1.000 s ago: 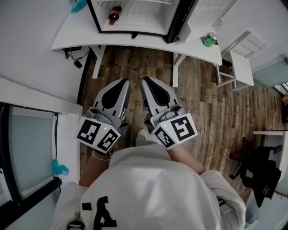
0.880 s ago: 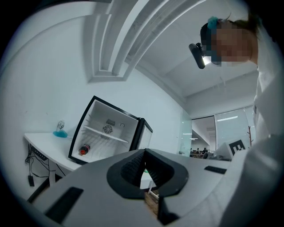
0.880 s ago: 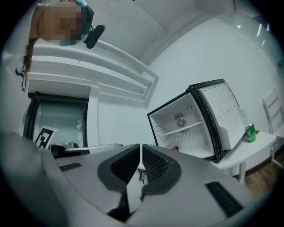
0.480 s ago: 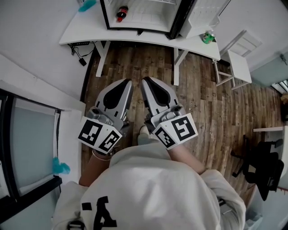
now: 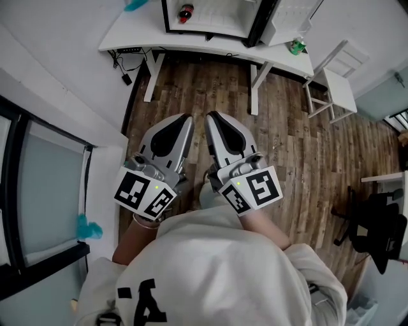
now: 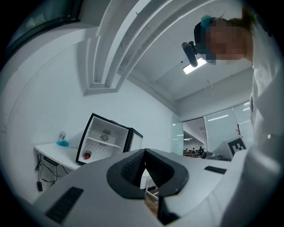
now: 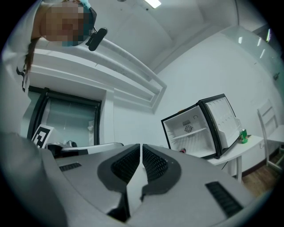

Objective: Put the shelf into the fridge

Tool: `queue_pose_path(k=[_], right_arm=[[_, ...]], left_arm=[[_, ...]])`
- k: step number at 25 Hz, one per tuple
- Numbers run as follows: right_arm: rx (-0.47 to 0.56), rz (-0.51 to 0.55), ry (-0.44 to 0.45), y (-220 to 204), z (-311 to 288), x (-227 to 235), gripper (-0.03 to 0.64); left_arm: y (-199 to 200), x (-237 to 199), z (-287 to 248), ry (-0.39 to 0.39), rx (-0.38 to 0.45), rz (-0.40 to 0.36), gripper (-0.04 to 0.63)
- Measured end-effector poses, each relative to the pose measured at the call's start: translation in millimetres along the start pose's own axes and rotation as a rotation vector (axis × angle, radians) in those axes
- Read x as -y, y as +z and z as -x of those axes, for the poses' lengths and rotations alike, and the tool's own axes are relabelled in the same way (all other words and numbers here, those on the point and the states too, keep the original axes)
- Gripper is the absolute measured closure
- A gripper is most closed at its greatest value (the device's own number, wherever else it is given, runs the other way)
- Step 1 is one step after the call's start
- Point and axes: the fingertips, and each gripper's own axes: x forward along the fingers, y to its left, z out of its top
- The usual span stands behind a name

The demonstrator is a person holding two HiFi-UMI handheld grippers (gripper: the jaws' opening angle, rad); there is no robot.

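Observation:
A small black fridge (image 5: 213, 19) stands open on a white table (image 5: 191, 49) at the top of the head view. It also shows in the left gripper view (image 6: 128, 137) and the right gripper view (image 7: 212, 111). A white shelf (image 6: 103, 142) (image 7: 195, 132) lies across its inside, with a red-capped bottle (image 5: 185, 12) below. My left gripper (image 5: 185, 118) (image 6: 144, 153) and right gripper (image 5: 213, 116) (image 7: 141, 146) are held side by side over the wood floor, well short of the table. Both are shut and hold nothing.
A green can (image 5: 296, 46) stands on the table's right end, beside the open fridge door (image 5: 290, 16). A teal object (image 5: 135, 5) sits on the table to the left. A white chair (image 5: 335, 86) is to the right. A black office chair (image 5: 376, 232) stands far right. Glass panels (image 5: 48, 184) line the left.
In the head view the fridge and table have slid up and to the right, and more of the left wall shows. Both grippers stay shut, side by side.

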Motion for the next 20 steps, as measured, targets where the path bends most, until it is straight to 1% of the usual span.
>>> queue_pose_path(k=[5,10,13,17,20], right_arm=[[-0.006,-0.009,-0.019,-6.4,30.0,-32.1,0.58],[-0.007,-0.008,-0.039,-10.9,52.2,-53.9,0.58],[-0.003,0.001,-0.034,-9.3,56.5,-61.1,0.58],[0.008,0.024,-0.004,-0.4,51.8,-71.9,0.58],[0.01,0.037,0.0,0.5,51.6,-77.5,0.58]], left_arm=[[-2.2,20.3,38.4,-0.01,-0.006,0.008,0.591],[-6.9,34.1,63.9,-0.028,-0.013,0.02,0.591],[-6.4,39.4,72.1,-0.033,-0.012,0.014,0.589],[5.6,38.5,76.1,-0.021,0.011,-0.001,0.59],[9.1,39.3,78.0,-0.023,0.014,-0.01,0.589]])
